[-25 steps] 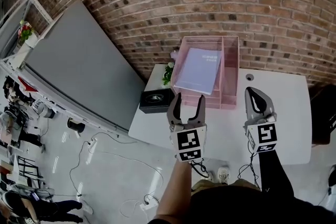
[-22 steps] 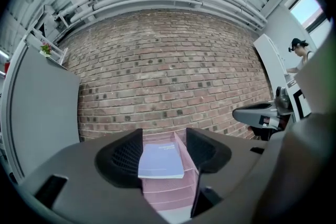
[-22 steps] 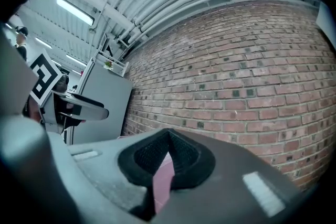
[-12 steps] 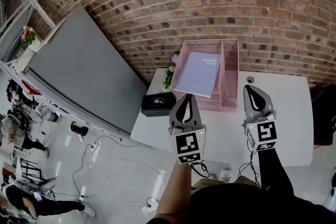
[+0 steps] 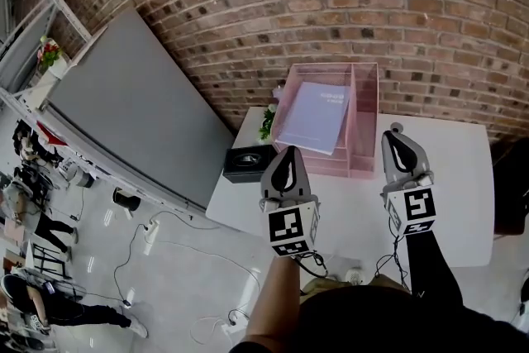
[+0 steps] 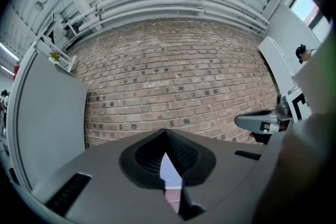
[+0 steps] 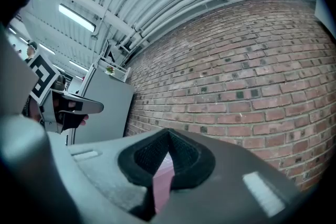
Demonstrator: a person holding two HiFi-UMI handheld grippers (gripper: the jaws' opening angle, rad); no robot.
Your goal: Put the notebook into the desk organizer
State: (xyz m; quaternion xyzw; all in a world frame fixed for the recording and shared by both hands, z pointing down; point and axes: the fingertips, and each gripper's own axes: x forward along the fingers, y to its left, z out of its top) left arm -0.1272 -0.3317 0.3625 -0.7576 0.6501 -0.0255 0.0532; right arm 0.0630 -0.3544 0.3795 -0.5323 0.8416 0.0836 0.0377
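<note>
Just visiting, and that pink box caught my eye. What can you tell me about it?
The desk organizer looks like see-through pink plastic, with a divider making a wide left section and a narrow right one. It stands on the white table near the brick wall. A lavender notebook lies slanted in the wide section.

The jaws of the left gripper (image 5: 288, 153), seen spread wide a second ago and almost met half a second ago, have been brought fully together, nothing being held between them
</note>
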